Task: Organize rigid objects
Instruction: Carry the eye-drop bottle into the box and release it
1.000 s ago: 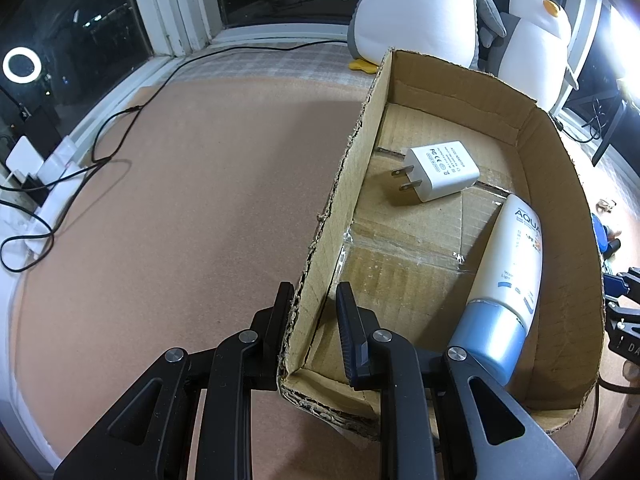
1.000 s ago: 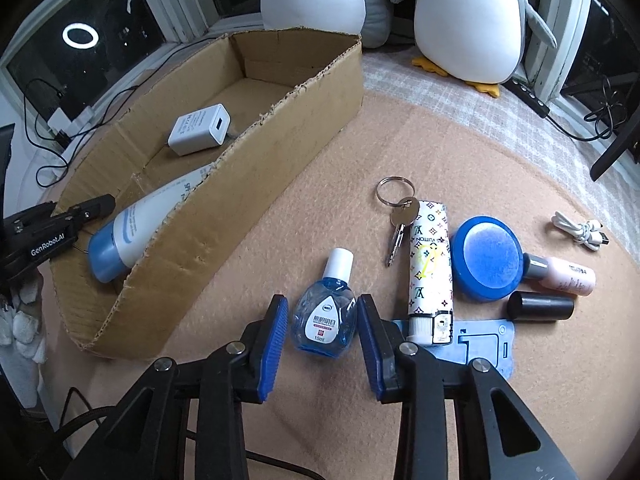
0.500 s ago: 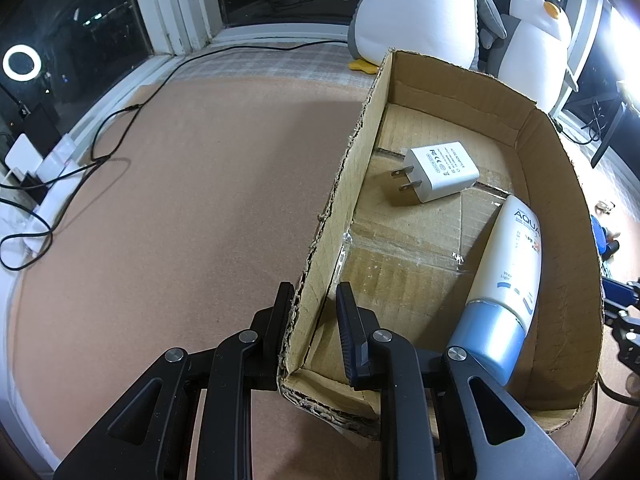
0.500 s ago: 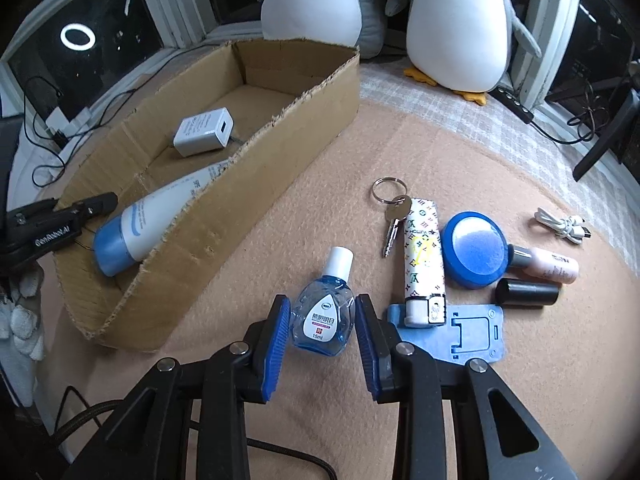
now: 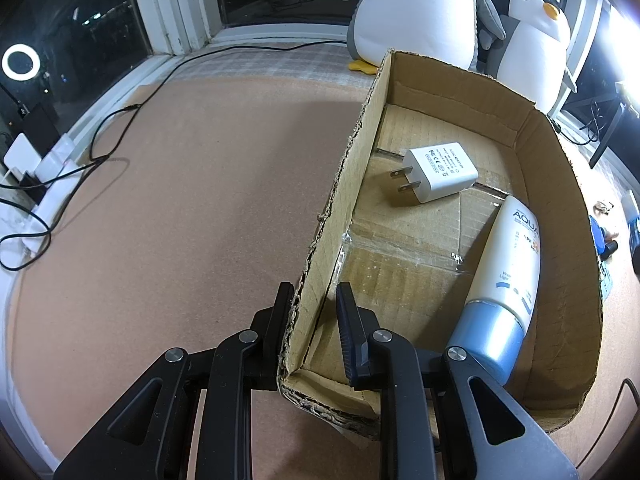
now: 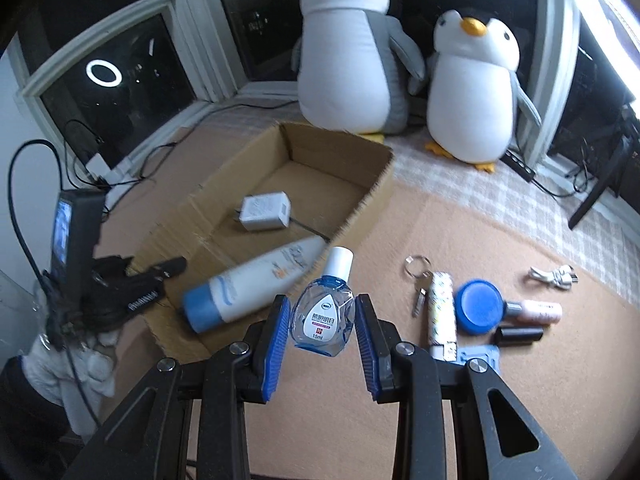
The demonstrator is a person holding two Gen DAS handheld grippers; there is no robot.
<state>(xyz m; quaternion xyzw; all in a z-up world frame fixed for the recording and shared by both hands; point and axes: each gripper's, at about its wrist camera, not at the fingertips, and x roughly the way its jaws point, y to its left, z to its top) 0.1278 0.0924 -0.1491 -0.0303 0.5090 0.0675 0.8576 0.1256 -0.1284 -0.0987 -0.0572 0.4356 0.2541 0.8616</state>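
Observation:
My right gripper [image 6: 322, 320] is shut on a clear blue eye-drop bottle [image 6: 323, 318] with a white cap, held in the air just right of the cardboard box [image 6: 372, 196]. My left gripper [image 5: 314, 312] is shut on the box's left wall [image 5: 340, 184], one finger outside and one inside. In the box lie a white charger [image 5: 438, 172] and a white tube with a blue cap [image 5: 502, 292]; both also show in the right wrist view, the charger [image 6: 266, 211] and the tube [image 6: 252, 284].
On the tan mat right of the box lie keys [image 6: 418, 280], a patterned lighter [image 6: 440, 312], a blue round lid [image 6: 478, 306], a pink tube [image 6: 540, 311], a black cap [image 6: 520, 335], a blue stand [image 6: 478, 358] and a white cable [image 6: 554, 276]. Two penguin plushes [image 6: 352, 60] stand behind.
My right gripper has lifted the eye-drop bottle off the mat and carried it up and toward the box. The left gripper has kept its hold on the box wall.

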